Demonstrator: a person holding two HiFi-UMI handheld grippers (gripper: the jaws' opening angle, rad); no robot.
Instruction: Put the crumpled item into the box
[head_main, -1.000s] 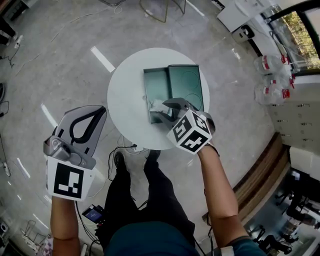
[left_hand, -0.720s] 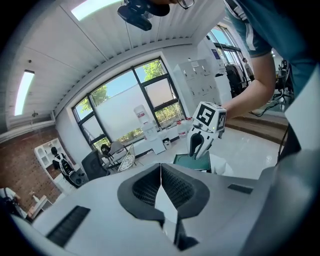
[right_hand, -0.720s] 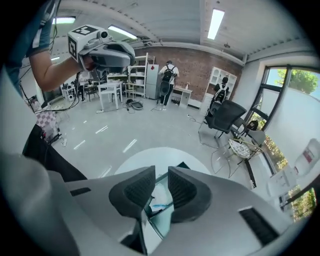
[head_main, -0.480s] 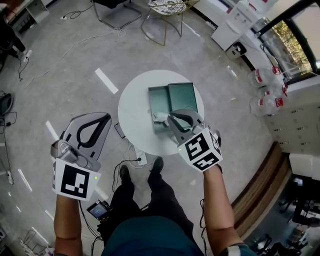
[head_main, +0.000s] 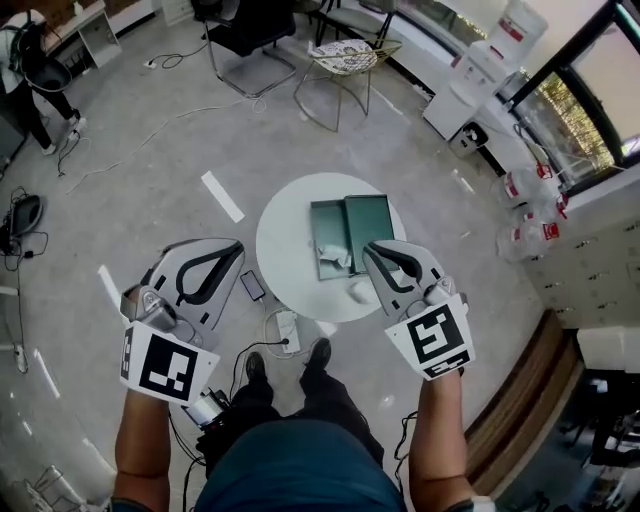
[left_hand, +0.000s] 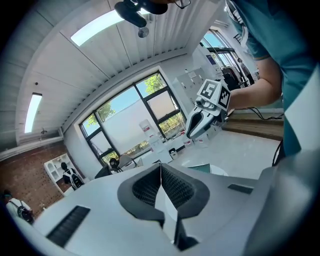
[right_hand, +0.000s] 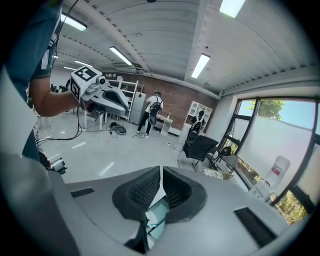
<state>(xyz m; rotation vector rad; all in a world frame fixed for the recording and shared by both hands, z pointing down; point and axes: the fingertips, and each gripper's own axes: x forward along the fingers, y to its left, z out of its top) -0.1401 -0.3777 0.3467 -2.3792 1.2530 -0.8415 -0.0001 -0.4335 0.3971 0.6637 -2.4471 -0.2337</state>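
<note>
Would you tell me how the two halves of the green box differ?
The left half holds the crumpled white item at its near end; the right half shows nothing inside. The right gripper overlaps the right half's near end, while the left half shows whole. Both are dark green, lying side by side.

I see a grey polished floor, cables trailing across it. White round table mid-room. Black office chair and wire chair beyond it. Big windows on the right, water jugs nearby. Brick wall on the far side, strip lights on the ceiling.
</note>
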